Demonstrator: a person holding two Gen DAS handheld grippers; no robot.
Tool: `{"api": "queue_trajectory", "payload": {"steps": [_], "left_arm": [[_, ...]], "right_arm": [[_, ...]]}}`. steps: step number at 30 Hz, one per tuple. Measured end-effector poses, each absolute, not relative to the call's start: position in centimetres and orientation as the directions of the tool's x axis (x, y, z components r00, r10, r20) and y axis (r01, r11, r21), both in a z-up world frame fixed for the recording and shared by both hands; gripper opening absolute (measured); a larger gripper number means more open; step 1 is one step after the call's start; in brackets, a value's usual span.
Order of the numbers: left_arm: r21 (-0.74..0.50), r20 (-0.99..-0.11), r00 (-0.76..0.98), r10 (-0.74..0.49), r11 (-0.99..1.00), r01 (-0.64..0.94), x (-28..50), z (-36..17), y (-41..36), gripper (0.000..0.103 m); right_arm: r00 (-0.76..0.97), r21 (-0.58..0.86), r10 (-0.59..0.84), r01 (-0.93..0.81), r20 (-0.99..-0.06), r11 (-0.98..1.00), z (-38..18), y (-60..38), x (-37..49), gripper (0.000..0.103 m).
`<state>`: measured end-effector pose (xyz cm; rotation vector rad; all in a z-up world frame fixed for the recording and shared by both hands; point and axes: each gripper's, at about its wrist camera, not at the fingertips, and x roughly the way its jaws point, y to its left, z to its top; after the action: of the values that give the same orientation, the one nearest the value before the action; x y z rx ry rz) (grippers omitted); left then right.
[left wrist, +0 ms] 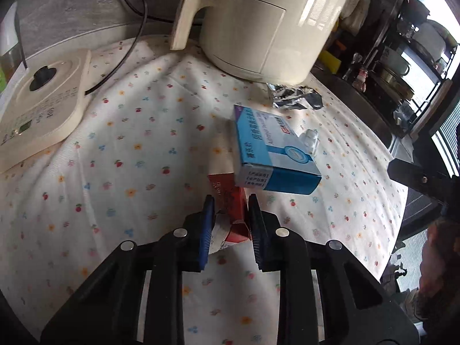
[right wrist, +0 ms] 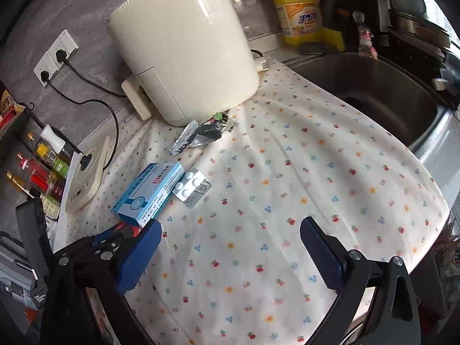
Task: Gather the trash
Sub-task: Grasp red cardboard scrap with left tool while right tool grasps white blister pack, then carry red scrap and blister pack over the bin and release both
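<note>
Partly hidden items

The blue box [left wrist: 273, 155] covers most of the blister pack [left wrist: 310, 141]; the red carton [left wrist: 230, 201] seems crumpled behind blue pads.

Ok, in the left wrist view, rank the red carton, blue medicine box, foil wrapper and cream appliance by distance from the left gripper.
1. Red carton, between the left gripper's pads.
2. Blue medicine box, just beyond, slightly right.
3. Foil wrapper, farther back, right.
4. Cream appliance, farthest, at the back.
</note>
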<state>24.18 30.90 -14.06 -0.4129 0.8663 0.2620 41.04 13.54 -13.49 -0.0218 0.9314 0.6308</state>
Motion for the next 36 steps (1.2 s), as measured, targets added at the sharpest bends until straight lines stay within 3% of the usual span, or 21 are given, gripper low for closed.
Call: {"api": "queue_trajectory", "payload": {"steps": [4,17,19,36], "left_arm": [[-0.263,-0.77,0.63,0.096,0.852,-0.452,21.7,-13.9,33.8,0.021],[-0.301,-0.738,0.658,0.149,0.801,-0.518,17.7,-12.9,37.5,0.021],[-0.301,-0.735,0.661,0.15,0.802,-0.517,17.7,-12.7,37.4,0.021],[-0.321,-0.666,0.744,0.056,0.879,-0.353,22.6,-8.6,29.8,0.021]], "right_arm": [[0.37,0.244,0.496,-0.552,-0.785,0.798,-14.9,16.8,41.9,0.075],[0.332,0.229,0.482,-0.578,-0.811,0.784,-17.8,22.1,44.7,0.071],[0.321,0.215,0.471,-0.589,-0.822,0.779,-17.7,22.3,44.8,0.046],[0.391,0.262,0.536,-0.568,-0.748,0.78,-12.1,10.2,39.0,0.043]]}}
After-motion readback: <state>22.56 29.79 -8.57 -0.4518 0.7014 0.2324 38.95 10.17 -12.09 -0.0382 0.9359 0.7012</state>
